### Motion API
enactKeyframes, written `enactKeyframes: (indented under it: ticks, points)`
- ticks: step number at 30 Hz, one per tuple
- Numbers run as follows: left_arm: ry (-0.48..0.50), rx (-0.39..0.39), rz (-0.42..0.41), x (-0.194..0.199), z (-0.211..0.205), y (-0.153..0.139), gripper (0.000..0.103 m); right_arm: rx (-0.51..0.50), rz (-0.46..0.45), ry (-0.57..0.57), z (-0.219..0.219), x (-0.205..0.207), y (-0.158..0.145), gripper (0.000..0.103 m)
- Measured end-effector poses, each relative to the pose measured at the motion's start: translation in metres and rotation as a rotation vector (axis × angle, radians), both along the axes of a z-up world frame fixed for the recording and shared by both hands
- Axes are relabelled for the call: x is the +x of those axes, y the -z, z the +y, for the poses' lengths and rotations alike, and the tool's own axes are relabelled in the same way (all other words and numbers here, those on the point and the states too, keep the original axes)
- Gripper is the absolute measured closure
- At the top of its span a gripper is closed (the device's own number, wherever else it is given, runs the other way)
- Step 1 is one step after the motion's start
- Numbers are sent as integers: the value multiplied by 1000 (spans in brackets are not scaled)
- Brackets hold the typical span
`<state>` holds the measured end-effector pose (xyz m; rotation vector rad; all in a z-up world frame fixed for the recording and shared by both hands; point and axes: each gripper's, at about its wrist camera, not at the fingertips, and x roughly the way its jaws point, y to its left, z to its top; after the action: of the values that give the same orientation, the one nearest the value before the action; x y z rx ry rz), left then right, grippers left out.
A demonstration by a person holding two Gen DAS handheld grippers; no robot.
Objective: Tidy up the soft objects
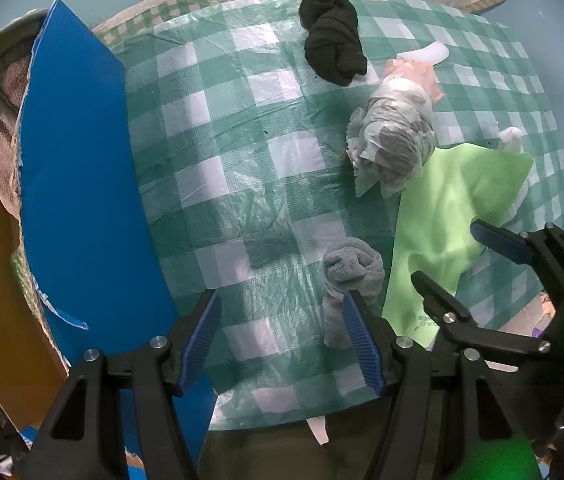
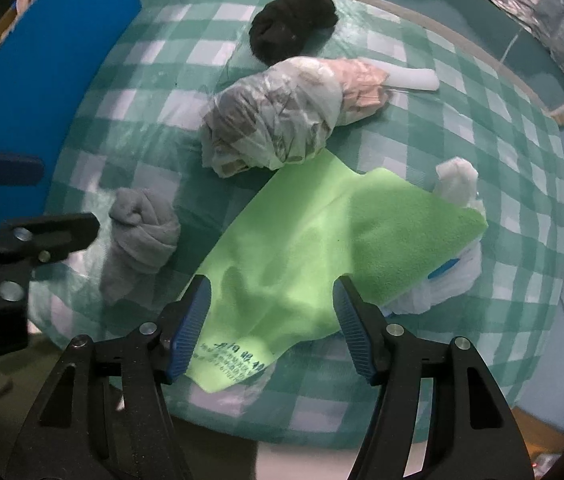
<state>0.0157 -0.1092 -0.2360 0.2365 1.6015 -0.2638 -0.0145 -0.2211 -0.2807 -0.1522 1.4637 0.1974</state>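
Green-and-white checked plastic sheeting covers the bench (image 2: pixel 130 128); on it lie your soft things. Your right claw (image 2: pixel 272 326) is spread wide, grasping nothing, poised over the near end of the green cloth (image 2: pixel 321 240), which lies at centre in the right view. Judged limp and light, it should pinch best at the printed near corner. At 9 o'clock from it sits the grey sock roll (image 2: pixel 140 236); your left claw (image 1: pixel 280 338), also released, has one finger just beside it. A bagged bundle (image 2: pixel 274 128) lies at 12 o'clock, a black roll (image 2: pixel 289 36) beyond, and white fabric (image 2: pixel 455 176) at 2 o'clock. Blue board (image 1: pixel 78 184) walls the 9 o'clock side; open sheeting lies between it and the socks.
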Motion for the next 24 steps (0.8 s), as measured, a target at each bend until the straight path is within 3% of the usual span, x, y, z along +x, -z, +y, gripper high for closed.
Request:
enactKeyframes:
  ticks: [6,8,12,16,20,24]
  points:
    - [-8,-3,4,2,-1,-2,38,-22,18,-58,12,-2,8,39]
    - [-6,-1,2,4,-1,-3,38,-8,53,-66,18,-4,15,48]
    - [-5,-2,2,4,-1,-5,38,-8,34,-62,29,-5,18,59]
    - [4,5,2,3,-4,-5,38,0,28,-24,20,-5,17,91]
    - [5,8,9,1,-7,-2,38,65,41,14,12,-6,19,99]
    - [7,10,10,-1,-8,2,38,179,84,112,-8,-8,22,100]
